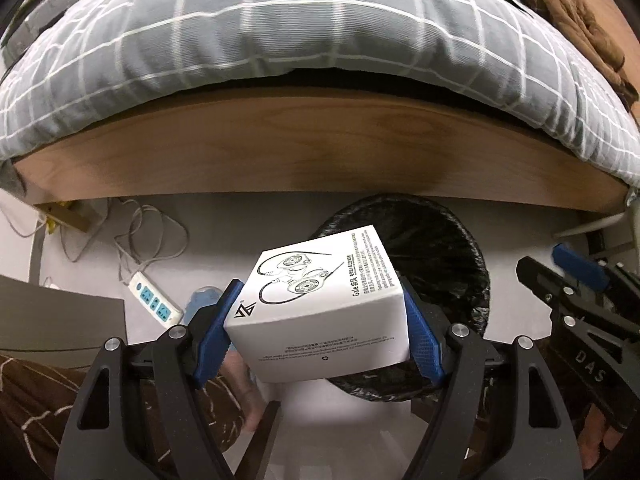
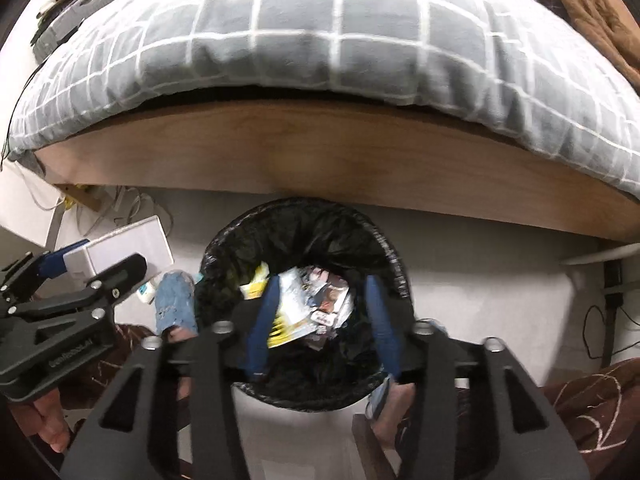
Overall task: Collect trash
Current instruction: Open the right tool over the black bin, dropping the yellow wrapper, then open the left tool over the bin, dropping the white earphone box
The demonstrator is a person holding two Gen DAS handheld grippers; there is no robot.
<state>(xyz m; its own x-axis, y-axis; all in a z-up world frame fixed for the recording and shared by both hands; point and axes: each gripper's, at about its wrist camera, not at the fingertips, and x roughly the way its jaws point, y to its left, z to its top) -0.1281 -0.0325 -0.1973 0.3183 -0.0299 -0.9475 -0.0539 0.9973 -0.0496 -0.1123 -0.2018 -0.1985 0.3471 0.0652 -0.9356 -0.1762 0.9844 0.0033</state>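
Gripping: left gripper (image 1: 320, 320) clamps white box (image 1: 320, 300) beside the bin rim.
Writing: "Gale" on its side.
Right gripper (image 2: 320, 320): jaws apart, empty, above bin (image 2: 372, 236).
Right view only: wrappers (image 2: 312, 304) inside the bin.

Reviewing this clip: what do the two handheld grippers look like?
Both the left gripper and the right gripper have matte black angular linkage arms with silver pivot bolts and ribbed blue finger pads. White lettering marks the black body of each. No cables show.
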